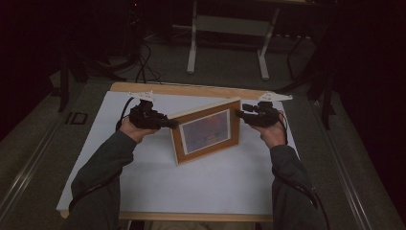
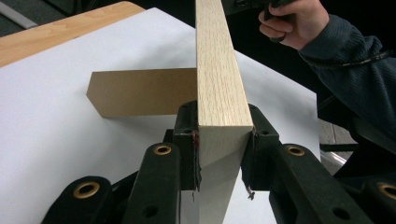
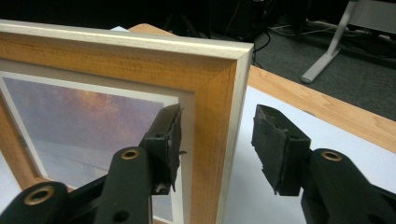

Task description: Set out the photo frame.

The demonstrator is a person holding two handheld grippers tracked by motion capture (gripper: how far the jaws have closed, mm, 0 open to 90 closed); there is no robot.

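Now the frame (image 1: 207, 130) stands on the white sheet (image 1: 201, 182) in the middle of the desk (image 1: 191, 90), with its picture facing the person. The left tongs (image 1: 168, 123) pinch its left edge tight; in the left gripper view both pads (image 2: 195, 149) press on the wood. The right tongs (image 3: 215, 140) sit around the right edge with their jaws apart. One pad is in front of the glass, the other is behind, and I see a gap on the back side, so they do not hold it. Behind the frame a brown stand flap (image 2: 140, 92) sticks out over the sheet.

I think the frame could tip or twist, because just one side is held. There is no box or bowl here.
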